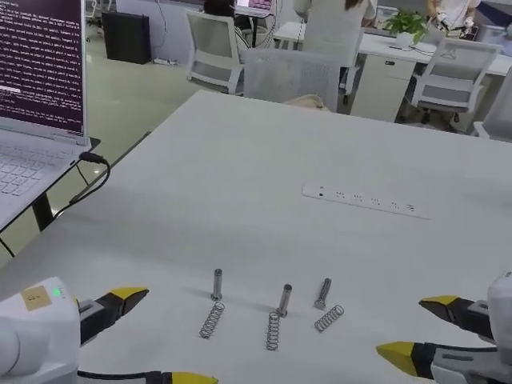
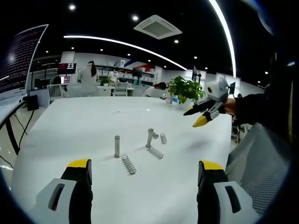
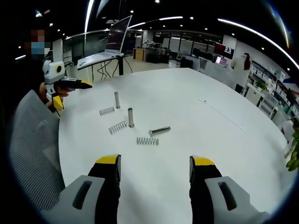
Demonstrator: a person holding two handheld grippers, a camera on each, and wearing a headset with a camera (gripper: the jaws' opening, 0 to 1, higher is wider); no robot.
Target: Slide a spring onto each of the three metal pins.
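Note:
Three short metal pins rest on the white table (image 1: 240, 176). The left pin (image 1: 217, 285) and the middle pin (image 1: 284, 299) stand upright. The right pin (image 1: 323, 294) lies on its side, as the right gripper view confirms (image 3: 160, 131). A loose spring lies in front of each: left spring (image 1: 212, 319), middle spring (image 1: 273, 330), right spring (image 1: 329, 318). My left gripper (image 1: 164, 336) is open at the bottom left, short of the pins. At the bottom right my right gripper (image 1: 416, 326) is also open, with nothing between its fingers.
An open laptop (image 1: 32, 96) with a black cable (image 1: 96, 180) sits at the table's left edge. A white power strip (image 1: 364, 200) lies beyond the pins. Office chairs (image 1: 296, 76) stand at the far edge, with desks and a person behind them.

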